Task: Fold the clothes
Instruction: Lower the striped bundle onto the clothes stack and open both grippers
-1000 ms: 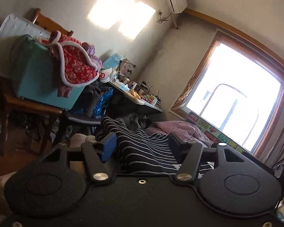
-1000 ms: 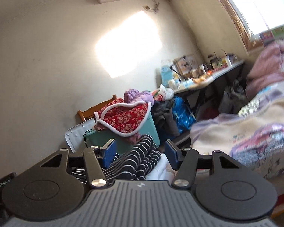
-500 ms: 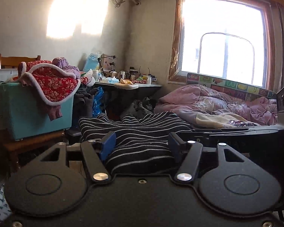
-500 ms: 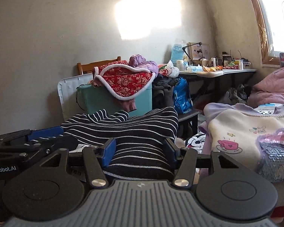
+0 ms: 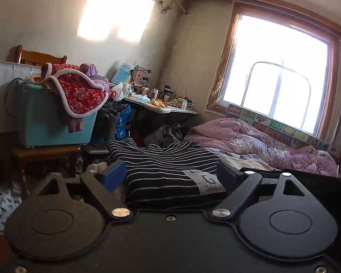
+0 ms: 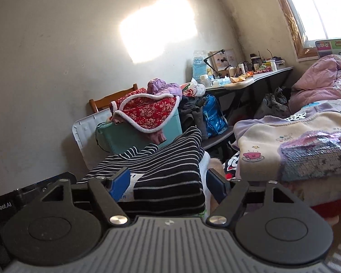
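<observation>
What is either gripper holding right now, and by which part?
Nothing. Both jaws are opening: the folded striped garment lies between the pads of the left gripper and right gripper, unclamped.

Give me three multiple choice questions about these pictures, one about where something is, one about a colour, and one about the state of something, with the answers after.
1. Where does the red floral garment lie?
A. Draped over the rim of the teal bin
B. Flat on the bed
C. Hung on the window frame

2. What colours is the garment between the left gripper fingers?
A. Plain purple
B. Black with white stripes
C. Red with white trim

3. How is the striped garment arranged?
A. Spread out flat in one layer
B. Hanging from a hanger
C. Folded over into a thick bundle

Answers: 1 A, the left wrist view shows it hanging over the bin's edge. 2 B, thin white stripes run across black cloth. 3 C, the right wrist view shows stacked layers between the right gripper fingers, whose jaws are opening.
</observation>
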`<state>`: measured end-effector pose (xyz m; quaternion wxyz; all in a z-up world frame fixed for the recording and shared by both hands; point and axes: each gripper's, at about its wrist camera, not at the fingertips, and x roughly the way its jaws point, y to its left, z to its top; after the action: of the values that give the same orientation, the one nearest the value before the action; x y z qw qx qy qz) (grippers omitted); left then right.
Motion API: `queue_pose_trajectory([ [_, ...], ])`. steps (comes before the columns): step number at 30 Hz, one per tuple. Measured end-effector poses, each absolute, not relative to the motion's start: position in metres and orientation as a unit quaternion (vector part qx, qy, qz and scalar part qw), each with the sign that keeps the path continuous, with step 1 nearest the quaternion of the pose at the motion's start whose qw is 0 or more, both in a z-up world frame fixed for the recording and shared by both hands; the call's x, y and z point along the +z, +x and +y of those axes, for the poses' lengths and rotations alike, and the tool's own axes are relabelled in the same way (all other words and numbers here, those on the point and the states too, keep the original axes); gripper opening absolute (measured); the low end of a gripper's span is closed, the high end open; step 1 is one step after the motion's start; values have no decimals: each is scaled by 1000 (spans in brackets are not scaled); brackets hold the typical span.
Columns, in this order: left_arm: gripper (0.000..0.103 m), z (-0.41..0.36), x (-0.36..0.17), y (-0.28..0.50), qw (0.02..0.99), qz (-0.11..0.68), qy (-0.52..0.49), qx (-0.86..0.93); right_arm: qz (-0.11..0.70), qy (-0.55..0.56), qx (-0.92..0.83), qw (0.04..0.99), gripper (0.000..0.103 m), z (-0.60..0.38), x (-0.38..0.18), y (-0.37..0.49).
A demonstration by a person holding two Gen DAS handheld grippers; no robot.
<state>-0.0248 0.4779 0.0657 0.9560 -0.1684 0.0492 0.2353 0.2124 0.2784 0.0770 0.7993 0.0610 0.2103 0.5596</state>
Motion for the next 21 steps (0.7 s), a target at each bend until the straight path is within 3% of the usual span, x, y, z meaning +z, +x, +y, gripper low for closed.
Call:
queue_pose_trajectory([
  [3, 103, 472, 70, -37, 948, 62, -199, 241, 228, 58, 554, 799, 85, 264, 83, 199],
  [7, 103, 462, 74, -45, 941, 95, -211, 247, 248, 49, 547, 798, 102, 249, 93, 178],
  [21, 103, 396, 104, -73, 919, 174, -142, 326, 270, 10, 512, 815, 103, 198, 119, 120],
])
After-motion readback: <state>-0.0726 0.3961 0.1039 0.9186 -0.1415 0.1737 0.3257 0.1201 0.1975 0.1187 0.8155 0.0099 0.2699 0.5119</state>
